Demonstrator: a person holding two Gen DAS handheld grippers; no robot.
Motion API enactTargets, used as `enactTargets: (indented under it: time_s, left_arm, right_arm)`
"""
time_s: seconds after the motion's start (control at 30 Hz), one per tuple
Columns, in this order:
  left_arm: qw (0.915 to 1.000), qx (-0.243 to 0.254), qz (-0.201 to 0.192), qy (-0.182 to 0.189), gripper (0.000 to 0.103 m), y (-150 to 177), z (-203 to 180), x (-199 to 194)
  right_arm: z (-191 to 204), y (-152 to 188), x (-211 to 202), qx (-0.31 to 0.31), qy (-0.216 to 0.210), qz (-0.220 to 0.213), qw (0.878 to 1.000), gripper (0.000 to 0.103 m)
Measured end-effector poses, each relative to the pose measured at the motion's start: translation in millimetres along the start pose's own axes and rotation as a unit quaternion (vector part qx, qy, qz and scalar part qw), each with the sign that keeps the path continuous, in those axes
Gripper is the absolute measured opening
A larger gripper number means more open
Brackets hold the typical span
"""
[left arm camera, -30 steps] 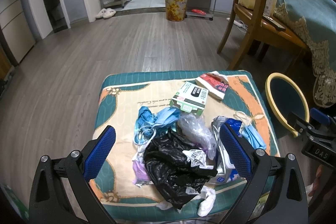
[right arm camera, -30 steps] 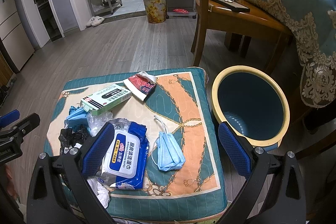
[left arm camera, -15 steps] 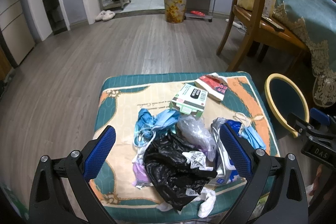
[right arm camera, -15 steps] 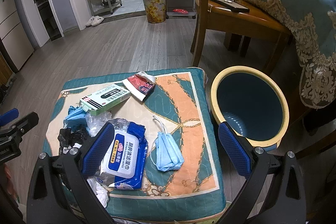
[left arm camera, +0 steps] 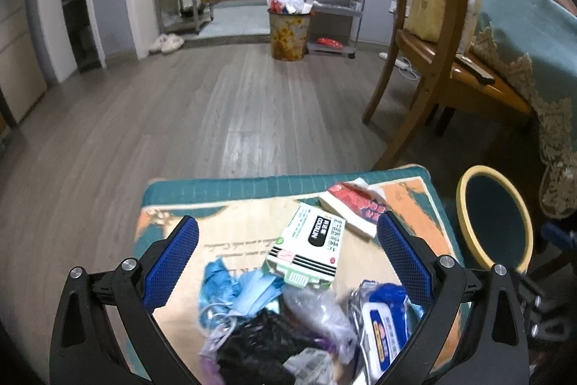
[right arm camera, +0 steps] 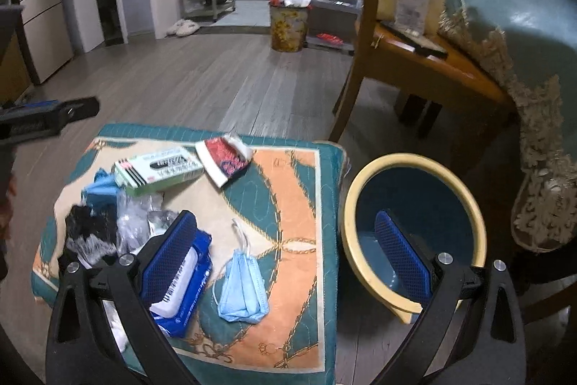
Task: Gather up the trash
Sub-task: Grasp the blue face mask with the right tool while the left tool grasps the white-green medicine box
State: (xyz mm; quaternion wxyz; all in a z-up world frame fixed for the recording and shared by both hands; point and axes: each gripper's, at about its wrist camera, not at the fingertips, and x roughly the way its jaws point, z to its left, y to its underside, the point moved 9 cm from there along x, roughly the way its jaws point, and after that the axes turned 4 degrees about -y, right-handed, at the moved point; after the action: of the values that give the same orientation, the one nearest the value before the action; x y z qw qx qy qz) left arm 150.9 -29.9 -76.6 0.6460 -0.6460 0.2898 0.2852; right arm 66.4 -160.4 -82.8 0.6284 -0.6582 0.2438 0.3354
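Trash lies on a teal and orange cushion (left arm camera: 216, 190): a green-white box (left arm camera: 306, 251), a red packet (left arm camera: 355, 204), blue masks (left arm camera: 238, 287), a black bag (left arm camera: 259, 349), clear plastic (left arm camera: 317, 313) and a blue wipes pack (left arm camera: 386, 323). My left gripper (left arm camera: 285, 233) hangs open above the pile, the box between its fingers, not touched. My right gripper (right arm camera: 285, 230) is open above a folded blue mask (right arm camera: 243, 291), its left finger over the wipes pack (right arm camera: 187, 294). A yellow-rimmed blue bin (right arm camera: 414, 161) stands on the floor at the cushion's right.
A wooden chair (left arm camera: 432, 60) and a table with a teal lace-edged cloth (right arm camera: 523, 60) stand close on the right. Far back are a full trash can (left arm camera: 288, 31), metal shelves and slippers (left arm camera: 166, 42). Bare wood floor lies beyond the cushion.
Both cameras have moved forward and tipped up; the left gripper now sits over the box instead of the black bag. The trash has not moved. Both grippers remain open.
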Motion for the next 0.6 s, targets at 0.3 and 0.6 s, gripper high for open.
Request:
enactTargets:
  time_s: [0.3,0.6]
  left_arm:
    - [0.9980,0.054,0.030,0.013,0.096,17.5,-15.8,49.3]
    - [0.9891,0.114,0.090,0.024,0.095,46.0,-41.0,94.6]
  right_arm:
    - [14.1,59.6,61.5,0.043,-0.079,0.126,0.988,0.071]
    - [37.1,82.2,79.5,0.045,-0.108,0.171,0.978,0.053]
